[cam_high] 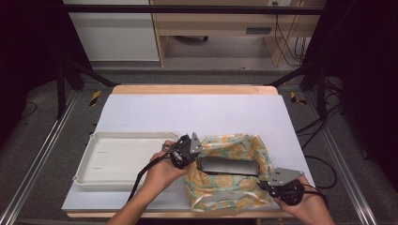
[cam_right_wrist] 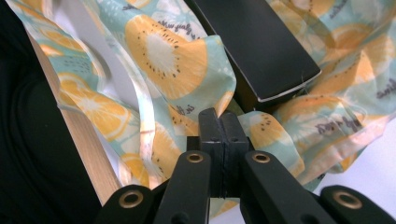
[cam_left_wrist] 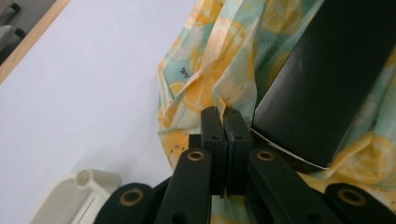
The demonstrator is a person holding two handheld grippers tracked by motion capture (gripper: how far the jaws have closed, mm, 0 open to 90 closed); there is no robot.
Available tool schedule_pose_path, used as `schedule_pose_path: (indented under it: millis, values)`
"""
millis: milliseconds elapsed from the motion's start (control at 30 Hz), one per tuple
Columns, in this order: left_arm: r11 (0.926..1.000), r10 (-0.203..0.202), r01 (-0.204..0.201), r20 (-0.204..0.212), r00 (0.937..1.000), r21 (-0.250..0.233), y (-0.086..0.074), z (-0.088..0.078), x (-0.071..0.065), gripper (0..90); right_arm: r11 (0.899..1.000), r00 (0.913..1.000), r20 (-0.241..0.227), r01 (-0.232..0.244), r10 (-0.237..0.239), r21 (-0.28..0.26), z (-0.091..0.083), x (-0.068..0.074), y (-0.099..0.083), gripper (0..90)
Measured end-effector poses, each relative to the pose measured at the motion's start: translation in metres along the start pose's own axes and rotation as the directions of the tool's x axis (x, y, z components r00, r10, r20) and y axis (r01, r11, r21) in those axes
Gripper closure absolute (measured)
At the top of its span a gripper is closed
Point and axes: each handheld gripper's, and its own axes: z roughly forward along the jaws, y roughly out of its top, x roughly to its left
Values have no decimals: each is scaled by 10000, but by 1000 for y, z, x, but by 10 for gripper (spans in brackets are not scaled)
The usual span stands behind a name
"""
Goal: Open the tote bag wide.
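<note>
A fruit-print cloth [cam_high: 220, 187] lies bunched around a flat black box [cam_high: 228, 166] near the table's front edge. My left gripper [cam_high: 198, 154] is at the cloth's far left corner. In the left gripper view its jaws [cam_left_wrist: 225, 114] are shut, pinching a fold of the cloth [cam_left_wrist: 224, 56] beside the box [cam_left_wrist: 327, 79]. My right gripper [cam_high: 264, 185] is at the cloth's near right corner. In the right gripper view its jaws [cam_right_wrist: 220, 116] are shut on the cloth's edge [cam_right_wrist: 163, 51], just in front of the box's end [cam_right_wrist: 261, 42].
A white tray [cam_high: 117, 161] with nothing in it lies left of the cloth, and its corner [cam_left_wrist: 79, 191] is close to my left gripper. The pale mat [cam_high: 197, 112] stretches bare behind the cloth. The wooden table edge [cam_right_wrist: 88, 149] runs just beside my right gripper.
</note>
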Motion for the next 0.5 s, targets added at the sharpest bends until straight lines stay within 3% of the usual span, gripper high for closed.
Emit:
schedule_pose_path:
  millis: [167,500]
  values:
    - [10000,-28,28,-243,9997,10,1,8,1,894,9998,9999,75,-95,93,179,2,-1,-7,900]
    - [9983,-122,120,35,9999,573,-5,25,3,895,9988,9994,47,-330,329,368,5,-2,-19,900]
